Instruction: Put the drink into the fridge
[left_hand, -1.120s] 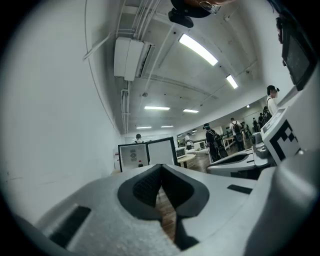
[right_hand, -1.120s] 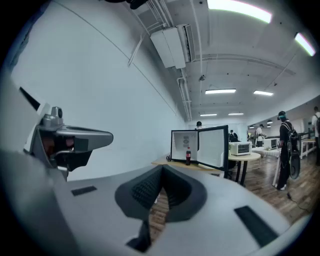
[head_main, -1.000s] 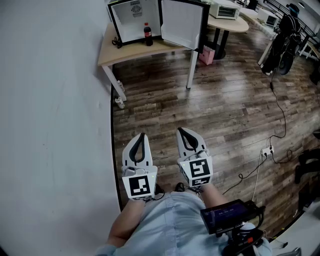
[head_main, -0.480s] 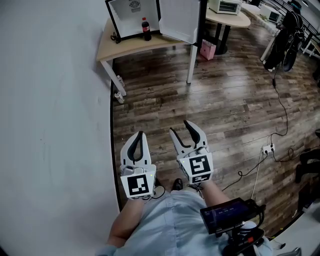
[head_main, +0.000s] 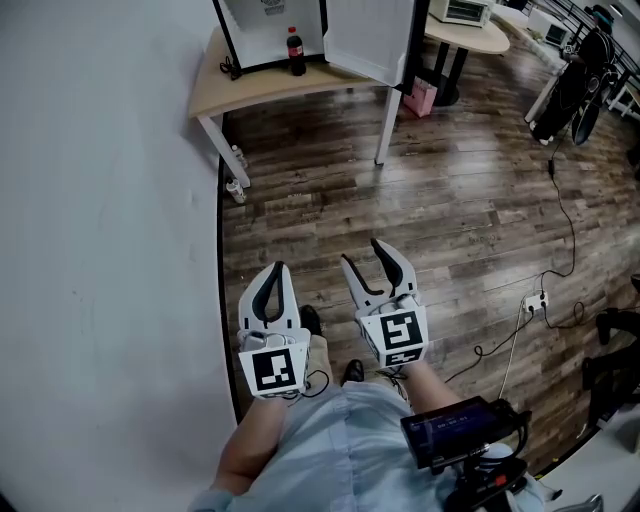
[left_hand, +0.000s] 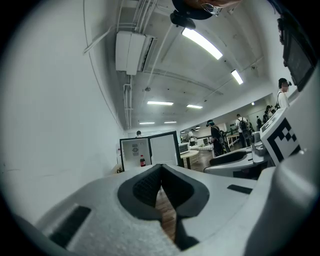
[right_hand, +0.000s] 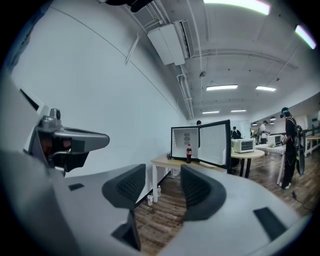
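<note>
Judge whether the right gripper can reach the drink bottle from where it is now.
Probably not yet: the right gripper, jaws opening with nothing between them, is far from the bottle on the table; only wooden floor lies between.

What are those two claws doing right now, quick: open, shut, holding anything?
Left gripper: closed, holding nothing.
Right gripper: jaws apart and opening, nothing between them.

At the top of your head view, the drink bottle (head_main: 296, 50) is dark with a red label, the fridge (head_main: 262, 30) black-framed and white inside, the table (head_main: 250, 88) pale wood. The floor (head_main: 450, 180) is streaky brown planks, the wall (head_main: 100, 250) at left plain white, your shirt (head_main: 340, 450) light blue.
</note>
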